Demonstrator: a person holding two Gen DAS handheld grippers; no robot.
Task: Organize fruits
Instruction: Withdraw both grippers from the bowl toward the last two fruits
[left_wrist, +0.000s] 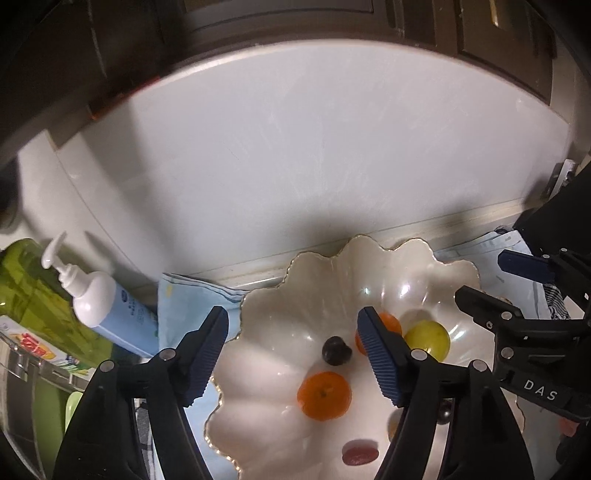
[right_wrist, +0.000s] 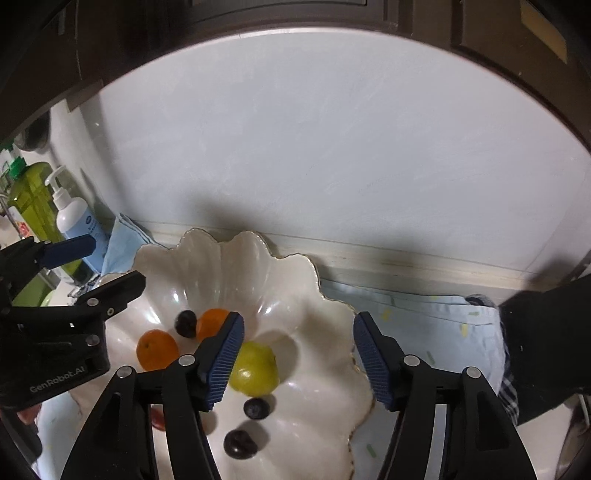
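Observation:
A white scalloped bowl (left_wrist: 306, 280) sits on a light blue cloth by the wall. It holds two oranges (left_wrist: 324, 396), a yellow-green fruit (left_wrist: 430, 339), dark grapes (left_wrist: 335, 350) and a red fruit (left_wrist: 360, 456). My left gripper (left_wrist: 295, 354) is open and empty above the bowl's left half. My right gripper (right_wrist: 297, 360) is open and empty above the bowl's right half (right_wrist: 314, 387), near the yellow-green fruit (right_wrist: 256, 369), the oranges (right_wrist: 157, 350) and the dark grapes (right_wrist: 240, 443). Each gripper shows in the other's view, the right one (left_wrist: 491, 280) and the left one (right_wrist: 107, 258).
A white and blue pump bottle (left_wrist: 107, 306) and a green bottle (left_wrist: 33, 295) stand left of the bowl. The blue cloth (right_wrist: 424, 321) spreads right of the bowl. A dark object (right_wrist: 546, 343) stands at the far right. The white wall (left_wrist: 295, 147) rises just behind.

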